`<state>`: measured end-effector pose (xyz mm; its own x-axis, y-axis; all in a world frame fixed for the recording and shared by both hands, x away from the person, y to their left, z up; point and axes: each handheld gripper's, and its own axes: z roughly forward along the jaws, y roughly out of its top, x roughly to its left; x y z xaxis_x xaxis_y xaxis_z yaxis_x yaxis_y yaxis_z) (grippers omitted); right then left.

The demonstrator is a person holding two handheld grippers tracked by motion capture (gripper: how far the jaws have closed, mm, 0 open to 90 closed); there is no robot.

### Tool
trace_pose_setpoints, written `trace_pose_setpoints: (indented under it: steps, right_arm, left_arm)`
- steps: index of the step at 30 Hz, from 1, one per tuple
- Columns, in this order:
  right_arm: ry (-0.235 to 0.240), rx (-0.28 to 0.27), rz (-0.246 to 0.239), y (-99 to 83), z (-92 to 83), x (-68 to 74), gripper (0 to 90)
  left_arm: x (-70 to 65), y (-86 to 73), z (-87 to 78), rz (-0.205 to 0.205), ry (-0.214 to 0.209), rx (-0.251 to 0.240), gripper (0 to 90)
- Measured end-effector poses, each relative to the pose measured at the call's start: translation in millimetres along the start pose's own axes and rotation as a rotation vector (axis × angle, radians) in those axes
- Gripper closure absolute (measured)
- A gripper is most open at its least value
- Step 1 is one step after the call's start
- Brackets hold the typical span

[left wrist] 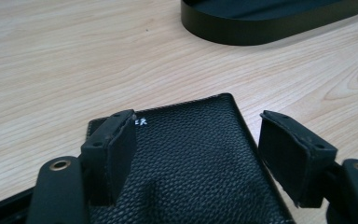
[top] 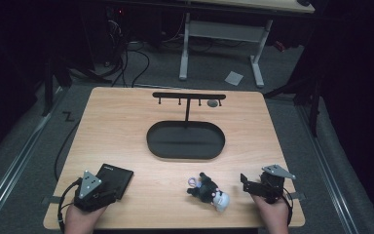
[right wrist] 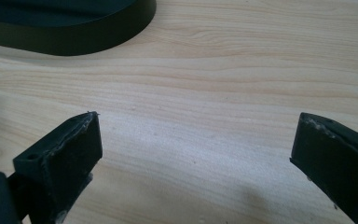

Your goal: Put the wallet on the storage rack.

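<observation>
Currently the left gripper (left wrist: 193, 154) hangs spread over the black wallet (left wrist: 191, 172) at the table's (top: 126, 122) near-left corner, pads clear. Textured leather: likely light, flexible, grippy; pinch across one edge. Right gripper (right wrist: 193, 154) is spread, empty. Beyond lies the oval tray (top: 185, 141).

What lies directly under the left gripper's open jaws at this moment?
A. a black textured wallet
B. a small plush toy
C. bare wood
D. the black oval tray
A: in the left gripper view the left gripper stands with its jaws apart over the black wallet, whose grained surface shows between them; the oval tray lies farther off.
</observation>
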<state>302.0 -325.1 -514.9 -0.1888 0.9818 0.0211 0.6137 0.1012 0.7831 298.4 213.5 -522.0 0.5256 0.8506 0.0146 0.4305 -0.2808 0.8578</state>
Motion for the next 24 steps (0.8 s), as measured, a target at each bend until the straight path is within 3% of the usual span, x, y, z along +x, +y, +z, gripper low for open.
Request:
trace_pose_setpoints:
  steps: [5,11,24]
  right_arm:
    - [0.020,0.010,0.025,-2.7,-3.4,-2.0,0.8]
    - [0.075,-0.022,0.024,-1.8,-6.4,4.2,0.0]
    - [0.115,-0.026,-0.003,-2.5,-2.6,13.0,0.5]
  left_arm:
    - [-4.2,1.9,2.0,0.039,-0.006,0.014,27.8]
    - [1.5,1.0,-1.6,0.013,-0.011,0.005,28.2]
    - [1.9,1.1,-3.5,0.001,-0.014,0.004,28.7]
